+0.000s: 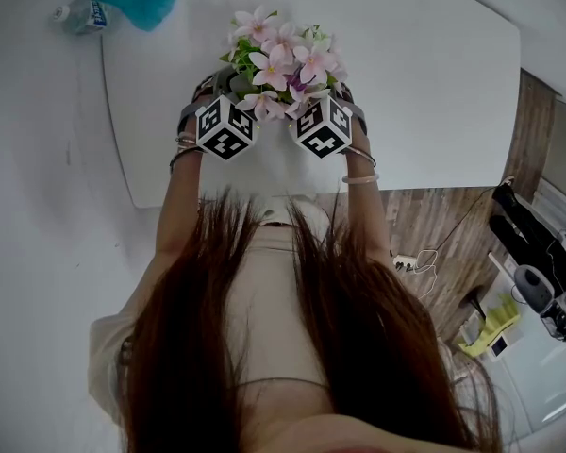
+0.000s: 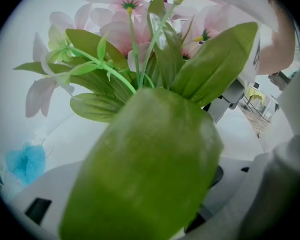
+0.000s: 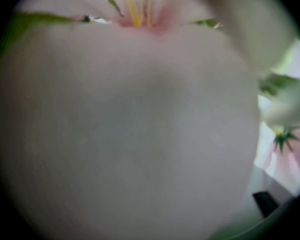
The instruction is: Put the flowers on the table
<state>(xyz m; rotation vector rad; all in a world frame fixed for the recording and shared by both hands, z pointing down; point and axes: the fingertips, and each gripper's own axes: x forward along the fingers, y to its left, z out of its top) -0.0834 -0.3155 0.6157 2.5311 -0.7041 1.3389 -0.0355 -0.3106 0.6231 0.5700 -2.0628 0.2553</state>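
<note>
the soft, seemingly light bunch of pink flowers with green leaves [image 1: 281,64] is hovering over the white table [image 1: 434,83], best gripped low on its stems, left gripper [image 1: 215,92] jaws gaping, right gripper [image 1: 341,94] state untellable behind a petal [image 3: 130,124].

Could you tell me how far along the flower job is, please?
Done: the flowers are over the white table. In hand: the left gripper and right gripper flank them, though a leaf and a petal hide both sets of jaws. Left: setting them down and letting go; I cannot tell whether they already rest on the table.
</note>
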